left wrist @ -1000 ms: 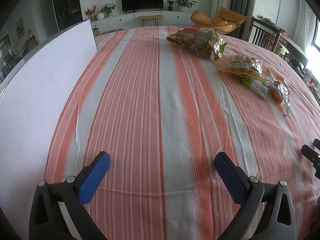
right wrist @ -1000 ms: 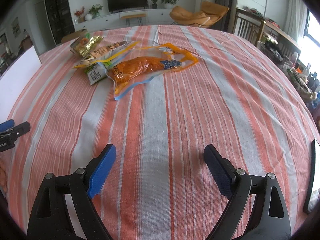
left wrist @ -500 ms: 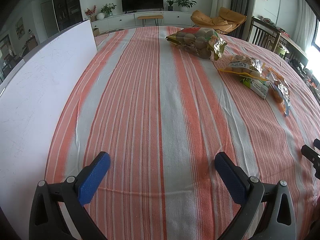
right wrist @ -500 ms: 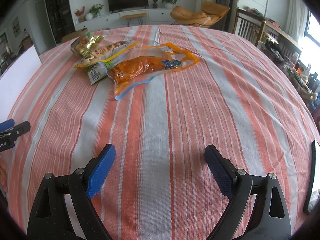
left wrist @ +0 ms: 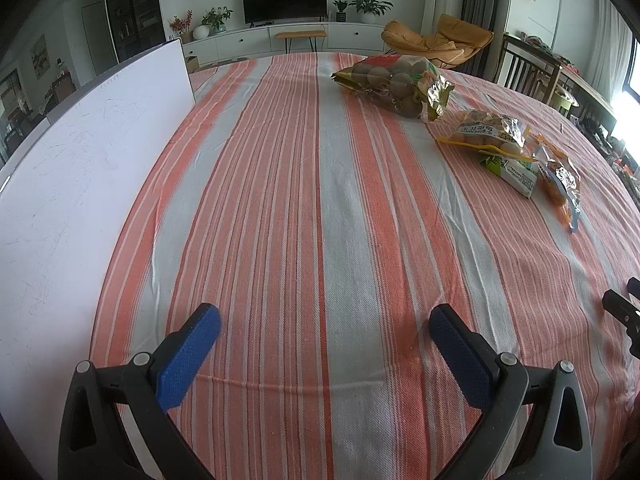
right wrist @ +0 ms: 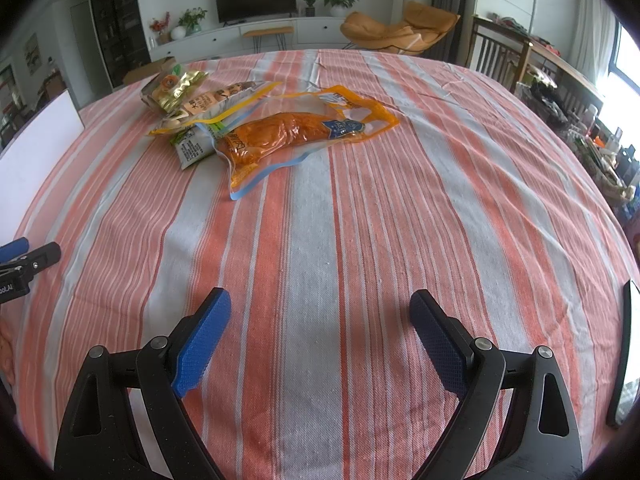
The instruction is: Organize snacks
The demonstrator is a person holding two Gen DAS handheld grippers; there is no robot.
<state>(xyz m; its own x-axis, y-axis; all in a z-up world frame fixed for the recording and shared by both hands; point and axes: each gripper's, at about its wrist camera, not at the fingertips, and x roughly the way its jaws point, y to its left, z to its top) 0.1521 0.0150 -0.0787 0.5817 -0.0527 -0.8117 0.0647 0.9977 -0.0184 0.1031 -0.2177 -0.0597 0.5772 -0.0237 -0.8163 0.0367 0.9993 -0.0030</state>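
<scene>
Both claws, left claw (left wrist: 324,324) and right claw (right wrist: 320,312), still spread wide, empty, snack bags (right wrist: 280,132) unmoved.

The black left gripper with blue pads (left wrist: 324,320) is hovering, jaws spread wide; the matching right gripper (right wrist: 320,308) is hovering likewise, jaws gaping and holding nothing.

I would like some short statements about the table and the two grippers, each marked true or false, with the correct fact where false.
1. Both grippers are open and hold nothing. True: left gripper, right gripper.
2. The orange pouch is held by the right gripper. False: it lies on the tablecloth, far ahead of it.
3. A white board lies at the left side of the table. True.
4. The bag of brown balls stands upright. False: it lies on its side.
5. The tablecloth is plain blue. False: it is striped orange and grey-white.
</scene>
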